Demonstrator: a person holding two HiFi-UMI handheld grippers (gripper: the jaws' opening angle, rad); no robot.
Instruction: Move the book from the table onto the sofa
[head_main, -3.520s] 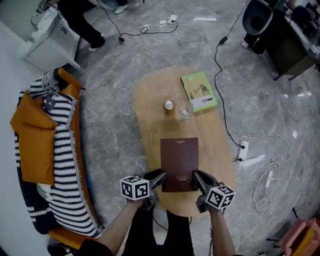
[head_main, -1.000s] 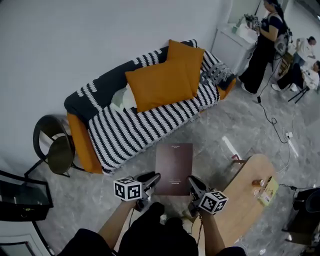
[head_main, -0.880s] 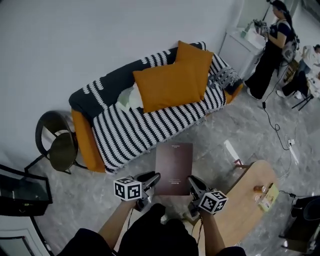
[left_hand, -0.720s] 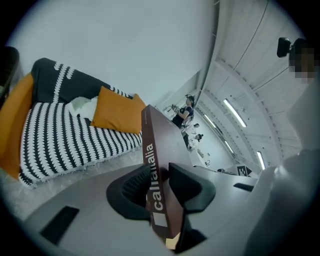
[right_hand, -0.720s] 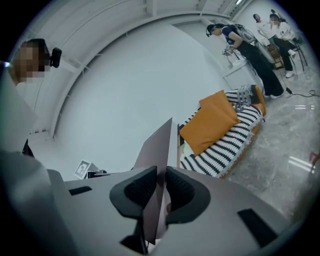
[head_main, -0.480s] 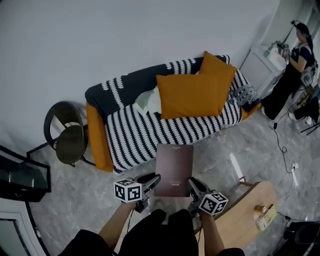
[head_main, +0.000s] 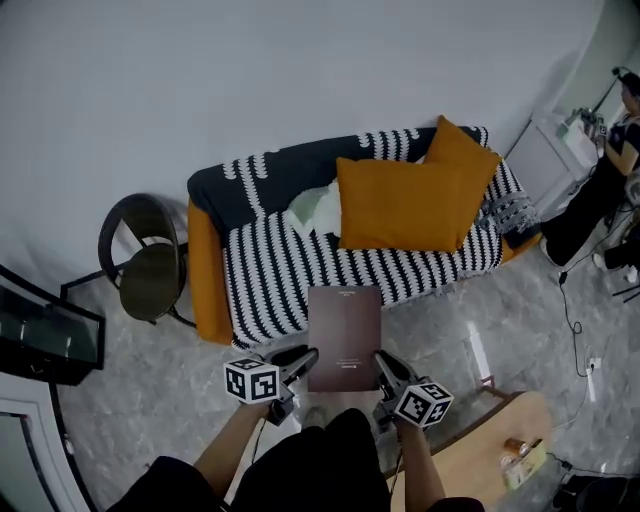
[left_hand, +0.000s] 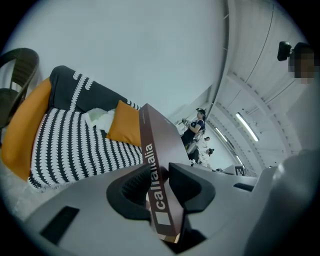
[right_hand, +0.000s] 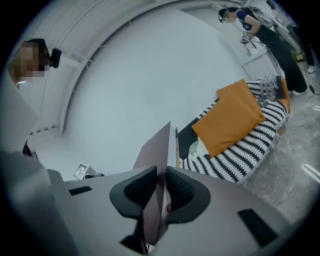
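Risks first, left to right: left gripper (head_main: 303, 356) pinches only the near spine corner of the book (head_main: 344, 335); right gripper (head_main: 383, 362) pinches only the near corner of the open-page side, so pages could slip or fan there. The far end hangs unsupported and could sag or pivot out if either grip eases. Uneven hands would twist it. Releasing short of the sofa (head_main: 300, 270) drops it on the floor; the orange cushions (head_main: 400, 205) fill the sofa's right, so landing there could slide it off. Book is airborne, flat, just in front of the sofa seat, off the surface (head_main: 480, 450). Pose: both grippers aim at the sofa, tilted slightly down, marker cubes up, forearms roughly parallel either side of the book.
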